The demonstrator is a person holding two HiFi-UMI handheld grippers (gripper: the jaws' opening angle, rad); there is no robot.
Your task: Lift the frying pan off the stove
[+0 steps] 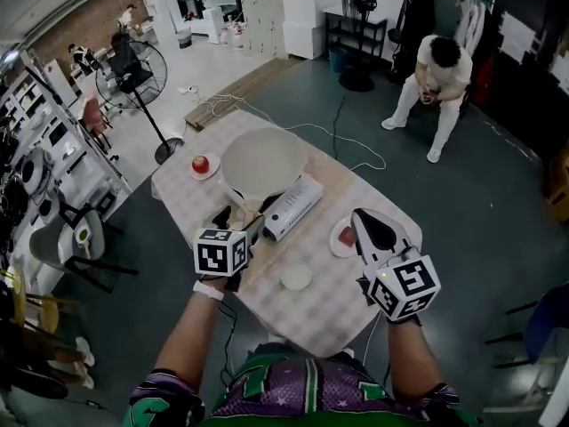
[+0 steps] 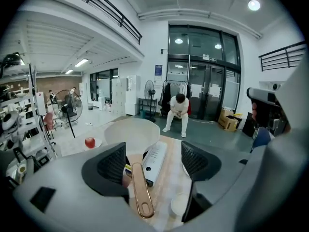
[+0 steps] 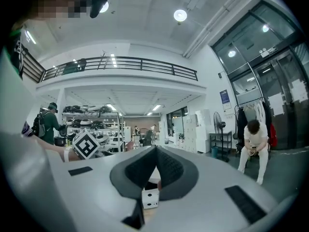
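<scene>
Lining up: the left gripper (image 2: pixel 154 159) points slightly downward along the handle (image 2: pixel 140 190) of the frying pan (image 1: pixel 264 160); I judge this the approach to a grasp.
Left jaws: spread wide and pressing on nothing. The handle lies between them, close to the pad on the left of the left gripper view, so closing now would likely catch it off-centre.
Frying pan: pale and round, on the far half of the table (image 1: pixel 331 314). Its handle reaches back toward the person, which is why the gripper meets it end-on.
Stove: presumably under the frying pan, but I cannot make it out.
Power strip (image 1: pixel 292 207): white, just right of the frying pan's handle and roughly parallel to it, leaving the other pad little room.
Right gripper (image 1: pixel 360 216): well right of the frying pan, jaws closed together and gripping nothing, apparently kept clear. A small white dotted cube (image 3: pixel 151 198) shows below its pads, apart from them.
Apple (image 1: pixel 201 163): on a small plate left of the frying pan, out of the way.
Progress: early; neither grasp nor lift is made yet.
Risk: held only by its long handle, the wide frying pan may tip.
</scene>
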